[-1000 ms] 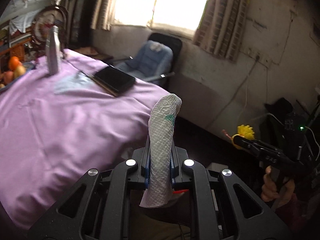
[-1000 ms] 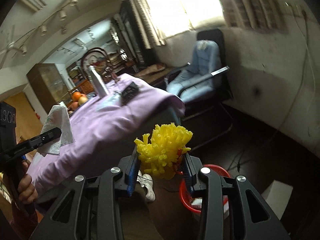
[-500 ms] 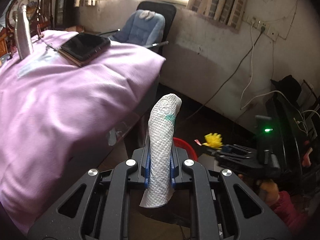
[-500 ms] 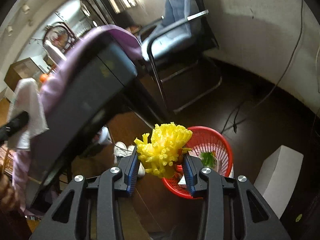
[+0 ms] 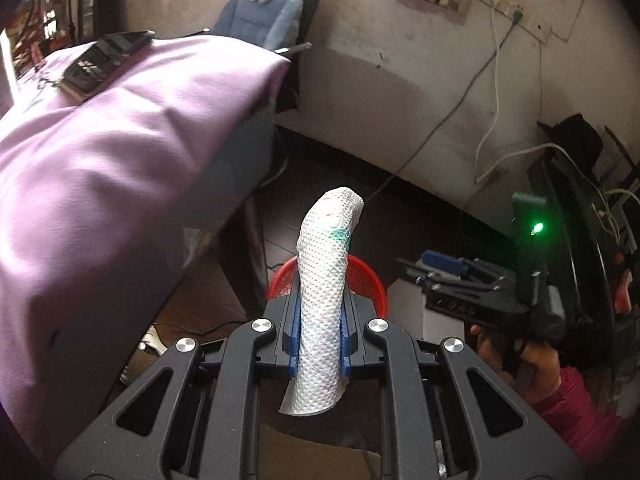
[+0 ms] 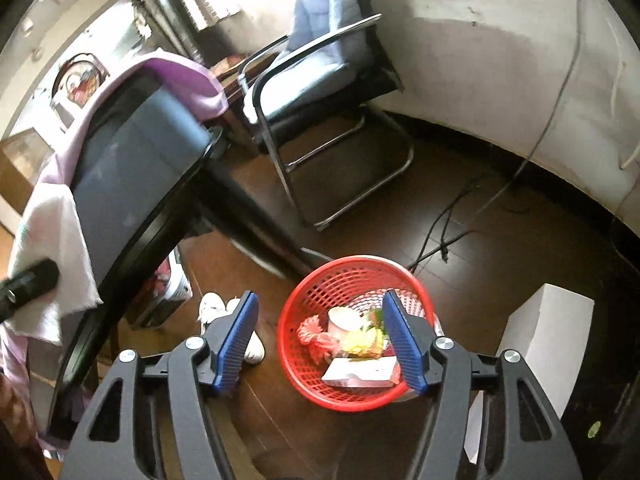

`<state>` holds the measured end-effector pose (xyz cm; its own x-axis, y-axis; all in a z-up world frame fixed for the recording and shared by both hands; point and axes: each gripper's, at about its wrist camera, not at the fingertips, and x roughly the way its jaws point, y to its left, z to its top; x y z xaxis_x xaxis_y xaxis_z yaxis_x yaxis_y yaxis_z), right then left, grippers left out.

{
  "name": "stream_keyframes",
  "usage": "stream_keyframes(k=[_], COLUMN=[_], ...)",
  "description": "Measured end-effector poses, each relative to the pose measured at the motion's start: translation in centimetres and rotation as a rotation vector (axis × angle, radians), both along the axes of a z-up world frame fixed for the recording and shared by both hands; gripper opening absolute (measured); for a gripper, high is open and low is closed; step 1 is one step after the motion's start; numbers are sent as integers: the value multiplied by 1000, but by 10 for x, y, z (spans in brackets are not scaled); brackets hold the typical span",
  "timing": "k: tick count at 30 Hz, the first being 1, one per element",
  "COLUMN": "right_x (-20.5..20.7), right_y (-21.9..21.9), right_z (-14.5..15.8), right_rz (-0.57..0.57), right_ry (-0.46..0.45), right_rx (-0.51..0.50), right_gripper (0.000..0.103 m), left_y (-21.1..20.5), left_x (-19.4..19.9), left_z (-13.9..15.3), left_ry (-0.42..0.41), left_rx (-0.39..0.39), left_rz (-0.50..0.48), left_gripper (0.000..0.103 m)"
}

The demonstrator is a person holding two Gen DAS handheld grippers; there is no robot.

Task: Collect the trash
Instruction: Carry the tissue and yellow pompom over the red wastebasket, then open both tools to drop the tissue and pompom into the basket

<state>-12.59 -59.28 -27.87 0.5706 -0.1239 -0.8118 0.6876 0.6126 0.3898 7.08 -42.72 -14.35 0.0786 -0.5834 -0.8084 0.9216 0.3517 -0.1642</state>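
Your right gripper (image 6: 320, 340) has just been opening and its jaws stand spread with nothing between them; the yellow trash (image 6: 360, 342) lies in the red basket (image 6: 292, 344). Your left gripper (image 5: 320, 332) pinches the paper towel (image 5: 326, 280), beside the table, short of the basket. Bring it squarely over the rim, then release so the towel cannot drape outside.
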Motion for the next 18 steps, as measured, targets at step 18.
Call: stream_keyframes(k=[18], right_x=[-37], right_y=[-24], right_z=[-16], right_rz=[-89], right_ry=[8], right_rx=[43], right_gripper=[66], left_y=[-82], left_x=[-10], left_z=[-56], left_ry=[50], left_rx=[134], left_rz=[-117], left_gripper=[45])
